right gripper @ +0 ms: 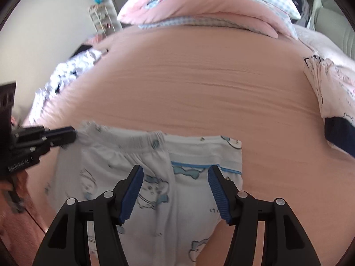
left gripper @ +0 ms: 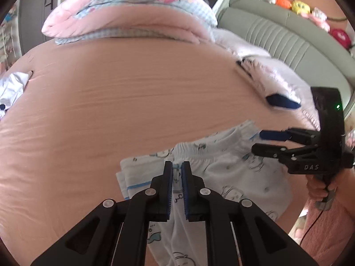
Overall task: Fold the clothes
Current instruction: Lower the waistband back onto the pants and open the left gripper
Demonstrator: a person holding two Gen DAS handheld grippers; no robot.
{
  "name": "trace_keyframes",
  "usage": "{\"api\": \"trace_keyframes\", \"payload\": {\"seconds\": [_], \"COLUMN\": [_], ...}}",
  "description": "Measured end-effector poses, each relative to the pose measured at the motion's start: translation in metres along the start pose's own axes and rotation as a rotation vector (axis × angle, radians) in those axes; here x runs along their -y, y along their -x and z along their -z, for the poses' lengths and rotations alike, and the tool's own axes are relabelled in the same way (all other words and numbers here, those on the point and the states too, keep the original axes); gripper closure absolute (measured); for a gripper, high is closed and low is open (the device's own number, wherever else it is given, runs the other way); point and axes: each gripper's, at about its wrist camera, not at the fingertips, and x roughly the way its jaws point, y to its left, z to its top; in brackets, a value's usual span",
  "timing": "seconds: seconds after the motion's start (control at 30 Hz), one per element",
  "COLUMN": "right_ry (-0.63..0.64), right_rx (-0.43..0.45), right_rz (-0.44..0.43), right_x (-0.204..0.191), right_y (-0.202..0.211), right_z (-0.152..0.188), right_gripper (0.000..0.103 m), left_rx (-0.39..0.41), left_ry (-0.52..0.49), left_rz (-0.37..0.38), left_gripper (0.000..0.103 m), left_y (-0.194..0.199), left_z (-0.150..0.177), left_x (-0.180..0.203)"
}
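1. Centrally, the white printed pyjama trousers lie on the pink bed sheet, in the lower middle of both views, waistband toward the frame's centre.
2. The left gripper has its jaws pressed nearly together, pinching trouser fabric just below the waistband.
3. The right gripper has its jaws spread, hanging over the trousers; whether they touch the cloth cannot be told.
4. A folded pink quilt occupies the top of the frame.
5. Another garment lies at the right edge.
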Motion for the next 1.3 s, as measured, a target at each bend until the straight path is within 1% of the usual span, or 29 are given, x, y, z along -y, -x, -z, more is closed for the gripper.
{"api": "trace_keyframes", "payload": {"seconds": [0.03,0.07,0.1,0.13,0.17,0.2,0.23,0.27,0.33,0.37,0.4,0.43,0.5,0.53,0.57,0.6,0.63,0.67,0.7,0.73,0.77,0.83,0.93,1.03,1.1,1.17,1.23,1.3], "right_ry": [0.003,0.021,0.045,0.067,0.088,0.091,0.078,0.047,-0.043,-0.061,-0.058,-0.054,0.029,0.067,0.092,0.117,0.142,0.167,0.155,0.115,0.101,0.115,0.132,0.137,0.174,0.211,0.220,0.219], "right_rx": [-0.016,-0.042,-0.069,-0.078,-0.071,-0.066,-0.062,-0.048,-0.013,-0.011,-0.021,-0.030,-0.051,-0.063,-0.076,-0.089,-0.102,-0.114,-0.115,-0.104,-0.095,-0.077,-0.080,-0.115,-0.125,-0.128,-0.124,-0.119], "right_rz": [-0.003,0.019,0.054,0.076,0.086,0.088,0.083,0.074,0.056,0.037,0.010,-0.018,-0.013,0.002,0.022,0.042,0.062,0.081,0.093,0.098,0.088,0.047,0.048,0.057,0.093,0.121,0.108,0.090], "right_x": [-0.004,-0.008,-0.011,-0.013,-0.014,-0.014,-0.012,-0.008,0.006,0.009,0.009,0.009,-0.006,-0.013,-0.016,-0.020,-0.024,-0.027,-0.026,-0.020,-0.019,-0.024,-0.043,-0.062,-0.075,-0.087,-0.095,-0.099], "right_y": [-0.005,-0.014,-0.025,-0.031,-0.033,-0.032,-0.027,-0.020,-0.003,0.001,0.002,0.003,-0.004,-0.009,-0.014,-0.019,-0.024,-0.029,-0.026,-0.017,-0.007,0.015,0.025,0.020,0.017,0.017,0.019,0.021], "right_z": [-0.002,-0.003,-0.003,-0.002,-0.002,-0.003,-0.005,-0.007,-0.007,-0.007,-0.007,-0.007,-0.008,-0.006,-0.004,-0.002,0.000,0.003,0.004,0.003,0.005,0.012,0.029,0.049,0.058,0.064,0.067,0.069], "right_gripper": [0.042,0.042,0.042,0.042,0.042,0.042,0.042,0.042,0.042,0.042,0.042,0.042,0.042,0.042,0.042,0.042,0.042,0.042,0.042,0.042,0.042,0.042,0.041,0.041,0.041,0.041,0.041,0.040], "left_rx": [-0.014,-0.032,-0.052,-0.086,-0.128,-0.143,-0.118,-0.077,-0.010,0.010,0.014,0.004,-0.057,-0.098,-0.130,-0.156,-0.154,-0.128,-0.096,-0.064,-0.059,-0.081,-0.146,-0.201,-0.234,-0.238,-0.240,-0.220], "left_ry": [0.024,0.042,0.034,0.014,-0.005,0.015,0.067,0.115,0.148,0.142,0.115,0.070,-0.040,-0.074,-0.100,-0.126,-0.112,-0.056,0.010,0.076,0.107,0.130,0.079,0.062,0.048,0.065,0.080,0.088], "left_rz": [0.038,0.075,0.083,0.033,-0.039,-0.048,-0.029,-0.039,-0.037,-0.001,0.031,0.040,0.052,0.048,-0.009,-0.089,-0.126,-0.134,-0.139,-0.144,-0.137,-0.111,-0.139,-0.108,-0.093,-0.071,-0.050,-0.041], "left_gripper": [0.094,0.094,0.094,0.094,0.090,0.089,0.089,0.089,0.090,0.090,0.090,0.090,0.090,0.090,0.089,0.088,0.088,0.088,0.089,0.089,0.089,0.088,0.088,0.088,0.088,0.088,0.088,0.088], "left_y": [-0.005,-0.012,-0.021,-0.029,-0.036,-0.037,-0.031,-0.022,-0.004,0.002,0.004,0.001,-0.014,-0.024,-0.032,-0.038,-0.036,-0.024,-0.008,0.007,0.018,0.035,0.051,0.056,0.053,0.046,0.047,0.047], "left_z": [0.001,0.003,0.005,0.005,0.004,0.001,-0.002,-0.005,-0.007,-0.007,-0.007,-0.007,-0.004,-0.001,0.004,0.008,0.011,0.012,0.014,0.015,0.019,0.028,0.048,0.069,0.085,0.091,0.097,0.099], "left_x": [-0.004,-0.008,-0.011,-0.015,-0.019,-0.024,-0.029,-0.033,-0.031,-0.026,-0.018,-0.008,0.014,0.021,0.025,0.027,0.024,0.016,0.007,-0.002,-0.008,-0.016,-0.010,-0.003,0.004,0.010,0.007,0.006]}}
